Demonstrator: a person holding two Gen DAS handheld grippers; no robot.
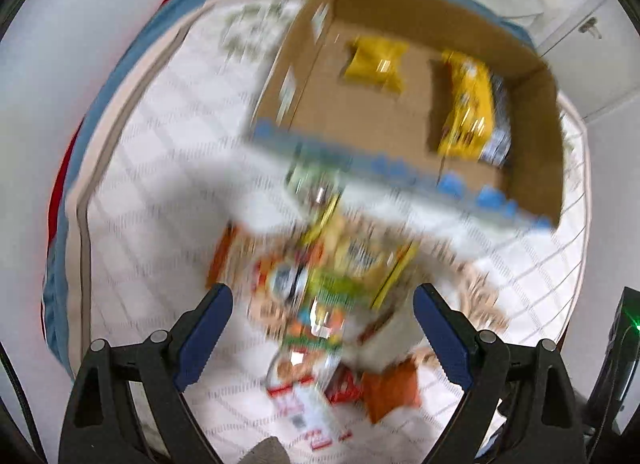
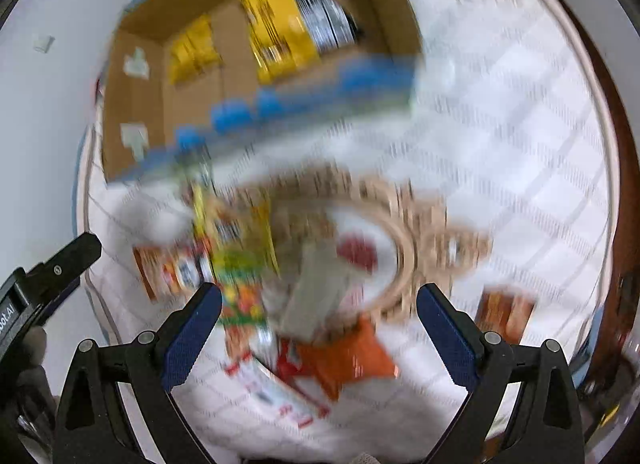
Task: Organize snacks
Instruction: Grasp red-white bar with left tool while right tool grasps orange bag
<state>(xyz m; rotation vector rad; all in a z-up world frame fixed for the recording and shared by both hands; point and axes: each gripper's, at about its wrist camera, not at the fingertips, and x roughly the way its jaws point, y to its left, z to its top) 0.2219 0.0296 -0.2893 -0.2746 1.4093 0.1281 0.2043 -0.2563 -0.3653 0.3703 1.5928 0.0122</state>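
Both views are smeared by motion. A heap of colourful snack packets [image 1: 332, 284] lies on a white quilted cover [image 1: 160, 184], with an orange packet [image 1: 390, 392] at its near edge. Behind it stands an open cardboard box [image 1: 352, 116] holding a small yellow bag [image 1: 378, 62] and a larger yellow pack [image 1: 466, 104]. My left gripper [image 1: 324, 292] hangs open above the heap, its jaws wide with nothing between them. My right gripper [image 2: 319, 292] is open too, above the same snack heap [image 2: 248, 256] and orange packet [image 2: 344, 356].
A round woven basket [image 2: 404, 264] lies beside the heap. A brown-orange pack [image 2: 506, 312] sits apart on the right and an orange box [image 2: 168, 272] on the left. One of the left gripper's fingers [image 2: 68, 256] shows at the left edge. A blue blanket [image 1: 120, 64] borders the cover.
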